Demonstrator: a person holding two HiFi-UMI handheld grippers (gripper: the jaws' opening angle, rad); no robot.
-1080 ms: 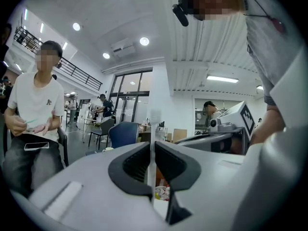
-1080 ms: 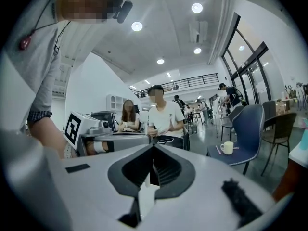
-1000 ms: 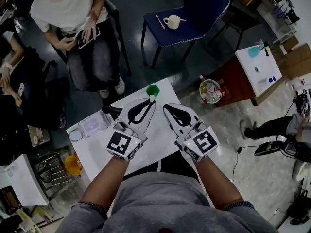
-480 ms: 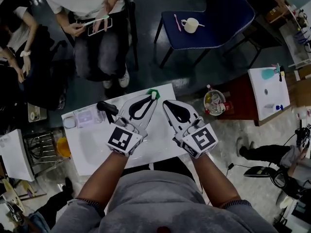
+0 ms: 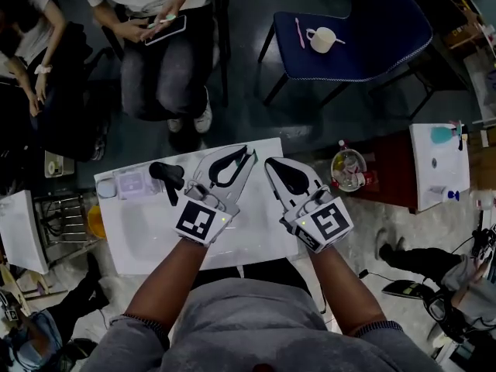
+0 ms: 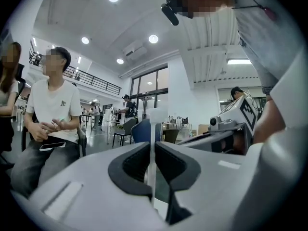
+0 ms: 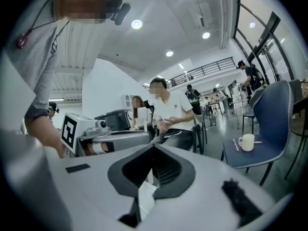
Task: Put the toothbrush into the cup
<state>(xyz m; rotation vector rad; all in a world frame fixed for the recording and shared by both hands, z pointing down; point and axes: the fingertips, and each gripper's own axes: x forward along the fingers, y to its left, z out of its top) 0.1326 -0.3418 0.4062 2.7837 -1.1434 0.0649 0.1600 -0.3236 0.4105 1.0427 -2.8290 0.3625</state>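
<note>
Toothbrush [image 6: 154, 129] tight in left claw [image 5: 248, 156], right claw [image 5: 272, 163] closed, empty, both at far edge of table [image 5: 147, 239]

A white toothbrush [image 6: 154, 126] stands upright, clamped between the jaws of the left gripper [image 6: 153, 150], over the far edge of the white table [image 5: 155, 239]. Only its slim, straight handle shows. A white cup [image 5: 322, 39] with a handle stands upright well beyond the table's far right corner, and a thin white stick pokes out to its right. A pink toothbrush [image 5: 298, 31] lies flat just left of the cup.
</note>
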